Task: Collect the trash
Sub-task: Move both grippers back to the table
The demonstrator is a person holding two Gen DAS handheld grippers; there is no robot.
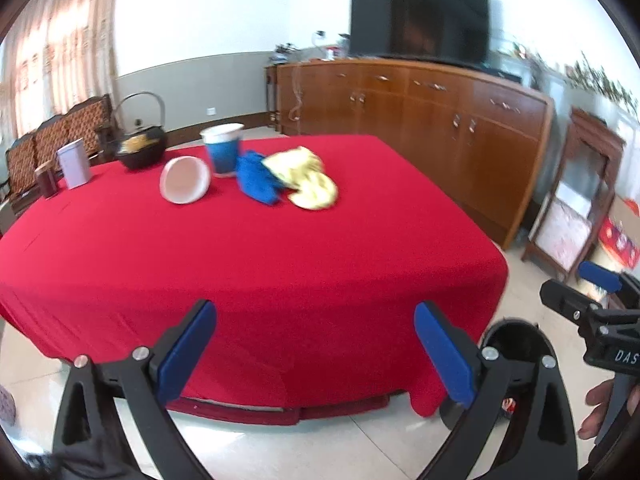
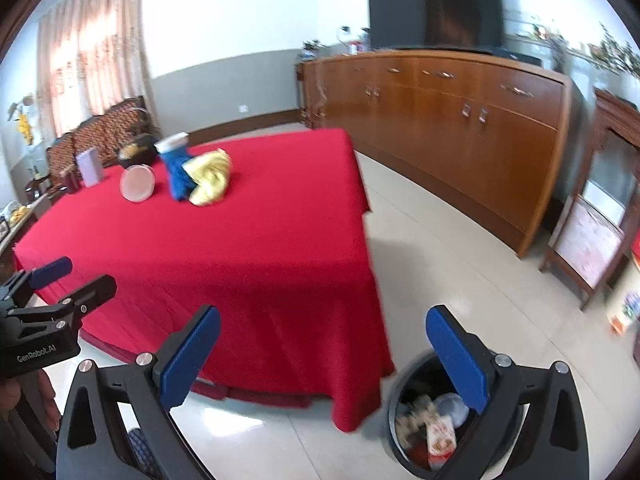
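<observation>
Right claw [image 2: 322,356] agape, trash bin [image 2: 416,384] just beneath

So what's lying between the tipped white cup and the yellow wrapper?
An upright blue cup and a crumpled blue wrapper, seen in the left wrist view.

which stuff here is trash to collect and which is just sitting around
Likely part of the job:
- tipped white cup
- blue and white cup
- blue wrapper
- yellow wrapper
- black bin, already holding rubbish

Probably just lying about:
- black kettle
- pale tin
- dark jar
- television
- wooden cabinet
</observation>
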